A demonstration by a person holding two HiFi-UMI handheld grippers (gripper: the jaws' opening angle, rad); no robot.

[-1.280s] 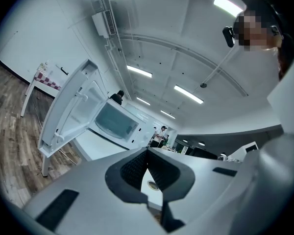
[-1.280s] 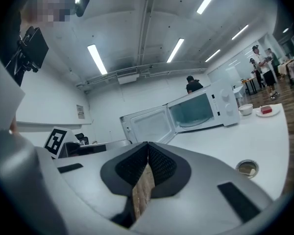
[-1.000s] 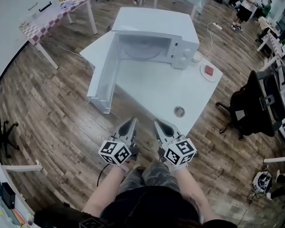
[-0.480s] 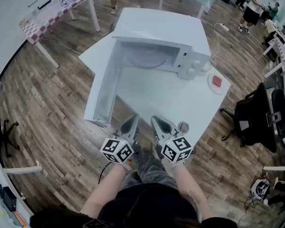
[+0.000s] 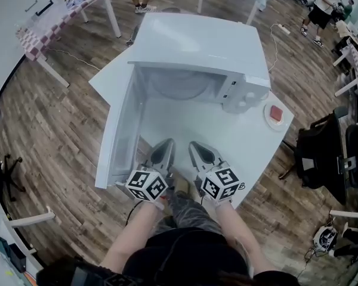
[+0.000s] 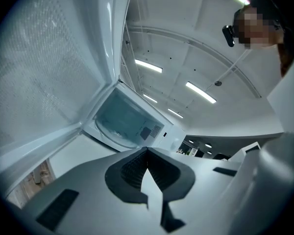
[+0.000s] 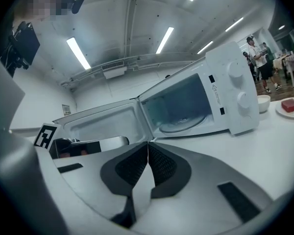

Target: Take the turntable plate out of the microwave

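A white microwave (image 5: 203,46) stands on a white table (image 5: 227,139) with its door (image 5: 116,139) swung wide open to the left. The glass turntable plate (image 5: 182,83) lies inside the cavity, also seen as the plate (image 7: 183,124) and the plate (image 6: 112,131) in the gripper views. My left gripper (image 5: 165,146) and right gripper (image 5: 195,148) hover side by side over the table's near edge, in front of the cavity and well short of it. Both are shut with nothing between their jaws.
A small plate with a red item (image 5: 277,114) and a white bowl (image 7: 262,103) sit right of the microwave. A checkered table (image 5: 59,16), black office chairs (image 5: 322,154) and people (image 5: 322,5) stand around. The open door flanks my left gripper.
Both grippers and the camera have moved forward toward the microwave; the table edge now lies under the grippers and the microwave looks larger. Jaws stayed shut.
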